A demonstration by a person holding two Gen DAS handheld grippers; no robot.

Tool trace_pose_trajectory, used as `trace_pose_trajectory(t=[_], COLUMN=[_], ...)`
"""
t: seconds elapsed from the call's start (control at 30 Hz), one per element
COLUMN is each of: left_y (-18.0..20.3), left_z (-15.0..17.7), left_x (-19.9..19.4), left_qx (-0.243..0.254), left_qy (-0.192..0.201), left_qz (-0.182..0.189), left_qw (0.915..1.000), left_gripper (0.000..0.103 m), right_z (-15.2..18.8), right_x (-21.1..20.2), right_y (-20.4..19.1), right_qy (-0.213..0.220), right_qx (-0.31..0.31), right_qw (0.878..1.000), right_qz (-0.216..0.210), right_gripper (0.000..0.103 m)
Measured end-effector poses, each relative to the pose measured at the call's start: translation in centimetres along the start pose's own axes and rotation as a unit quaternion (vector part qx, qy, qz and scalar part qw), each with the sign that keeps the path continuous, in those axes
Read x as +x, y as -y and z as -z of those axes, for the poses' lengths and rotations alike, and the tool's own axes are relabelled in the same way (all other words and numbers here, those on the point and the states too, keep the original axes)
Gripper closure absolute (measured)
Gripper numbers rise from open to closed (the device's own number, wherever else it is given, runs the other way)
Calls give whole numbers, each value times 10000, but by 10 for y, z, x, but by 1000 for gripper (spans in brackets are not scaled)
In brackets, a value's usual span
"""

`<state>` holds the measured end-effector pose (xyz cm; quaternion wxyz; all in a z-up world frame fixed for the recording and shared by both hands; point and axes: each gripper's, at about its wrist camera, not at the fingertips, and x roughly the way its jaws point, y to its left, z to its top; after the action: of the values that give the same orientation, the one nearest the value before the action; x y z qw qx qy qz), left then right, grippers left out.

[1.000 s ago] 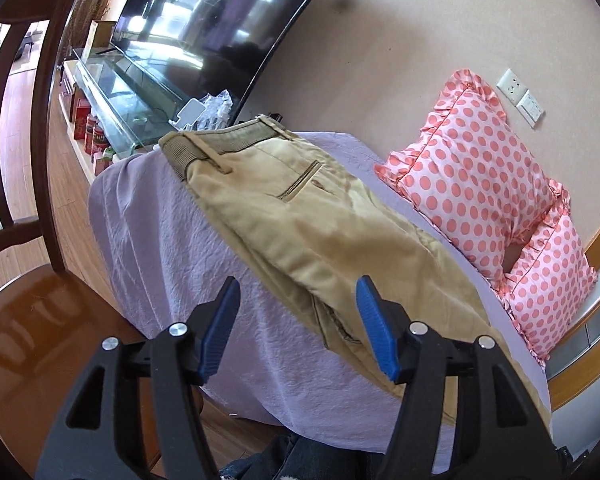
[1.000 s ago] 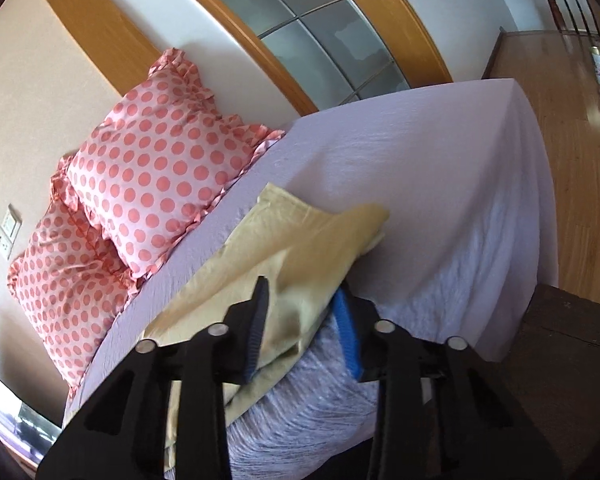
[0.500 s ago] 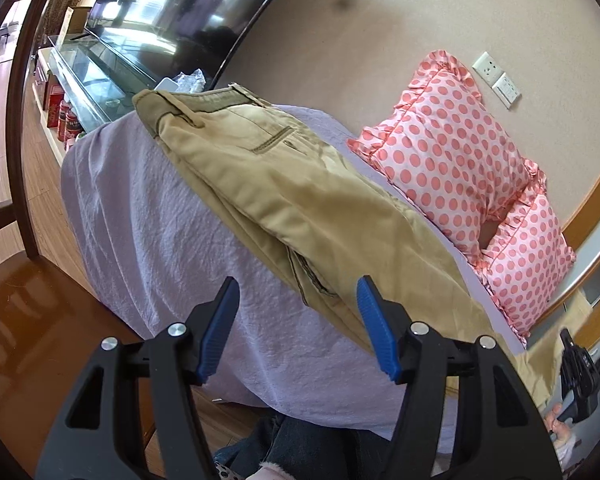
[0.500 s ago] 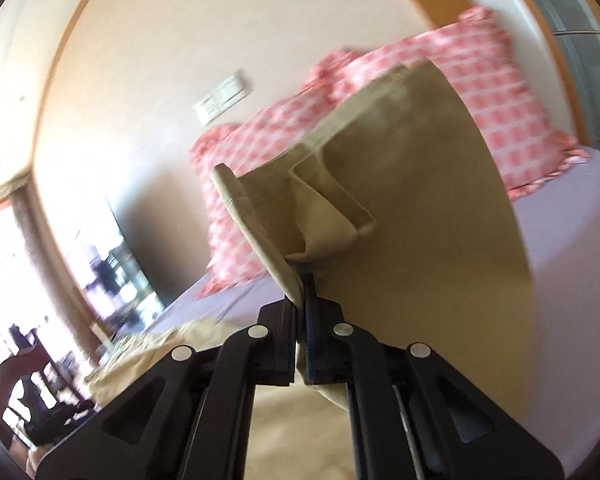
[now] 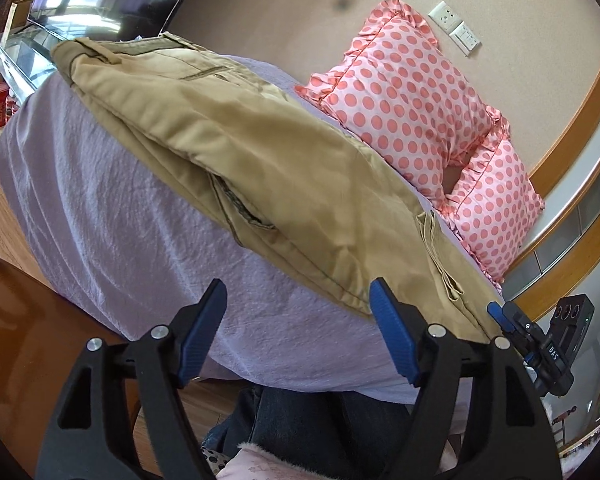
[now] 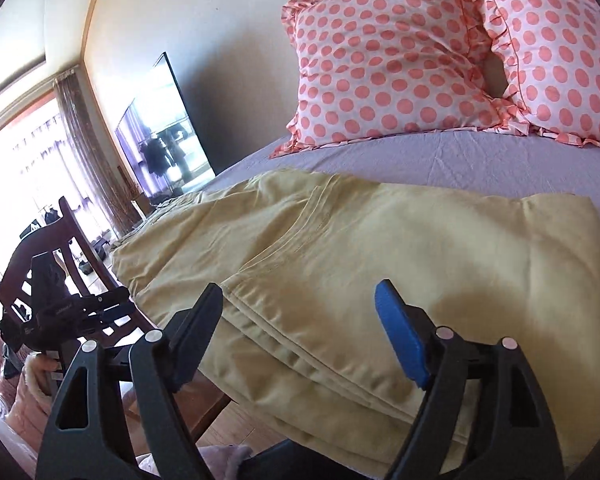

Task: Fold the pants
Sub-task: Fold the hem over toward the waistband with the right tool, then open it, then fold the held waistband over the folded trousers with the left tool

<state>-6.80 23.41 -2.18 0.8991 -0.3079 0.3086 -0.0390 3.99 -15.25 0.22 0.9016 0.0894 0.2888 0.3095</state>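
A: Khaki pants (image 6: pixel 340 264) lie folded over on the lavender-sheeted bed (image 5: pixel 100 200), leg hems stacked on the upper part.

B: And each hand-held gripper?

A: Left hand-held gripper (image 5: pixel 296 328) jaws apart at the bed's near edge; right hand-held gripper (image 6: pixel 300 332) jaws apart over the fold, empty. Two polka-dot pillows (image 6: pixel 388 68) sit behind.

The pants (image 5: pixel 260 152) are plain khaki tan with darker stitching, lying on a pale lavender sheet (image 5: pixel 100 208). Two pillows (image 6: pixel 384 68) are white-pink with coral polka dots and coral ruffles. Both grippers' black fingers carry blue pads (image 5: pixel 392 340).
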Motion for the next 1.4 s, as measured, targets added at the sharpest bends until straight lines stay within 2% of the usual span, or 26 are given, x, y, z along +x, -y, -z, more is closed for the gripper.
trace_pose_trajectory(t=[0.13,0.33,0.37,0.5,0.53,0.6,0.7,0.8,0.87,1.03,1.1,1.13,1.2,1.23,1.3,1.4], left_y=[1,-2,-5,-23,-27,-28,-32,-41,-53,-84,-79,-69,-33,-17,14,79], left_z=[-7,-34,-39,-53,-55,-62,-75,-93,-105,-131,-139,-143,-150,-153,-160,-161], left_x=[10,5,4,1,-2,-14,-15,-11,-9,-10,-3,1,6,7,8,15], left_qx=[-130,-343,-408,-1031,-1141,-1063,-1147,-1155,-1383,-1704,-1654,-1451,-616,-246,136,901], left_qy=[-12,302,327,95,213,581,565,617,652,1074,987,917,937,939,913,886], left_qz=[73,-27,-60,360,303,-31,-11,-330,-361,-1016,-1308,-1457,-1999,-2080,-1764,-1414], left_qw=[9999,9990,9986,9940,9928,9926,9918,9908,9876,9742,9725,9743,9734,9733,9800,9819], left_gripper=[29,29,26,23,24,24,24,24,24,25,37,48,72,92,94,95], right_z=[4,8,8,9,10,10,12,12,12,12,11,10,8,7,6,7], right_x=[9,13,12,11,11,10,9,8,6,-6,-12,-15,-24,-29,-41,-61], right_y=[5,6,7,11,12,13,14,15,16,23,26,28,34,38,47,63], right_qy=[-57,-86,-76,-44,-33,-18,-16,4,31,187,265,313,449,536,726,1003], right_qx=[183,230,244,293,305,312,287,296,302,375,405,416,454,495,592,774], right_qw=[9998,9997,9996,9995,9995,9995,9995,9994,9994,9991,9988,9986,9980,9973,9954,9910], right_qz=[-37,-80,-90,-93,-94,-109,-122,-158,-152,-113,-82,-52,35,73,216,444], right_gripper=[23,23,23,23,23,23,23,23,23,23,23,23,21,21,20,19])
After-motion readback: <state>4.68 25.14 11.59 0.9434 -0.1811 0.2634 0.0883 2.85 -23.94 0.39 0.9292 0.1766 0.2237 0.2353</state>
